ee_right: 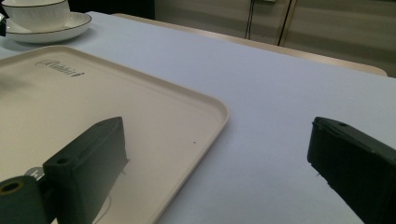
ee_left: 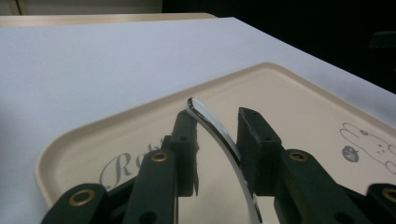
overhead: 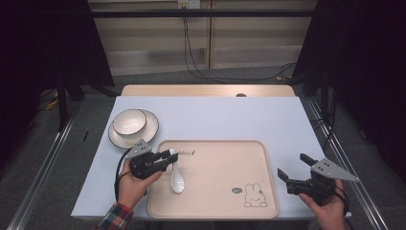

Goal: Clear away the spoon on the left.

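White ceramic spoon (overhead: 176,178), glossy, slippery and breakable, lies at the tray's (overhead: 215,211) nine o'clock; left tool (overhead: 171,158) straddles its slim handle, pads apart, right tool (overhead: 292,168) open

Spoon (overhead: 176,178) on tray (overhead: 225,191) (left part); bowl (overhead: 129,120) on plate (overhead: 152,128) behind-left.

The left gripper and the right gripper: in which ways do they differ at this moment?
The left gripper reaches over the tray, its jaws close together with the white spoon handle between them; the right gripper has wide open jaws with nothing between them. The left gripper is beside the bowl on its plate; the right gripper is beside the tray's right edge. Both are black, each held in one hand.
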`<control>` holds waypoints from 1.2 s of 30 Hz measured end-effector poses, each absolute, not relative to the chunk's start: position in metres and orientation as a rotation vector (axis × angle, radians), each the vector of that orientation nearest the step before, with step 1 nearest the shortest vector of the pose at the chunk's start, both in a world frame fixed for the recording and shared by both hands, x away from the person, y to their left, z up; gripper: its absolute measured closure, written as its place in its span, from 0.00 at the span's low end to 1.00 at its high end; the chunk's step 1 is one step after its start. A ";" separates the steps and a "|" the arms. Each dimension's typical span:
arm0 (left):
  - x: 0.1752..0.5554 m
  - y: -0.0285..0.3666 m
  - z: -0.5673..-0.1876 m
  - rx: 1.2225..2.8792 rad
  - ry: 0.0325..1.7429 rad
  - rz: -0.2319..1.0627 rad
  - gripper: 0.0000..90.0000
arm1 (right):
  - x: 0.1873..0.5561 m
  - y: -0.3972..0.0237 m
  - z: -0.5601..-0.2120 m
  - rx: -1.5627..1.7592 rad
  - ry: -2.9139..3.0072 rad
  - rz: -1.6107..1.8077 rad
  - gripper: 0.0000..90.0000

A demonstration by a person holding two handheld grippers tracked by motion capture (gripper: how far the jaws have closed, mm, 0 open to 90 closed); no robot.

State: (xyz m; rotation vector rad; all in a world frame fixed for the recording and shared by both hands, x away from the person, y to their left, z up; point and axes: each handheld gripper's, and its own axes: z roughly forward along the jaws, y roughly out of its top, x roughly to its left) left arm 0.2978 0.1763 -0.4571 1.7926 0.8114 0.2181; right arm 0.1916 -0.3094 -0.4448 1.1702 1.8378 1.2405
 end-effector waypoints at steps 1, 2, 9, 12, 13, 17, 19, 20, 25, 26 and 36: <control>0.299 0.176 -0.458 1.787 0.810 0.209 0.75 | 0.192 -0.309 -0.445 1.171 1.839 1.240 0.05; 0.299 0.177 -0.459 1.791 0.815 0.210 0.75 | 0.192 -0.309 -0.445 1.170 1.839 1.241 0.05; 0.302 0.177 -0.461 1.800 0.832 0.222 0.73 | 0.192 -0.308 -0.445 1.175 1.838 1.238 0.05; 0.302 0.177 -0.462 1.812 0.840 0.235 0.72 | 0.192 -0.308 -0.445 1.174 1.843 1.239 0.05; 0.302 0.176 -0.463 1.811 0.846 0.236 0.72 | 0.192 -0.308 -0.445 1.170 1.842 1.236 0.05; 0.304 0.175 -0.464 1.821 0.856 0.239 0.71 | 0.192 -0.308 -0.445 1.169 1.848 1.238 0.05; 0.306 0.175 -0.466 1.825 0.854 0.223 0.70 | 0.192 -0.308 -0.445 1.172 1.848 1.236 0.05; 0.306 0.174 -0.466 1.827 0.862 0.229 0.70 | 0.192 -0.308 -0.445 1.170 1.848 1.237 0.05; 0.308 0.173 -0.468 1.836 0.875 0.241 0.69 | 0.192 -0.308 -0.445 1.177 1.849 1.239 0.05; 0.308 0.173 -0.468 1.841 0.877 0.241 0.69 | 0.192 -0.309 -0.445 1.176 1.850 1.238 0.05; 0.312 0.173 -0.472 1.856 0.899 0.252 0.64 | 0.192 -0.309 -0.445 1.167 1.855 1.234 0.05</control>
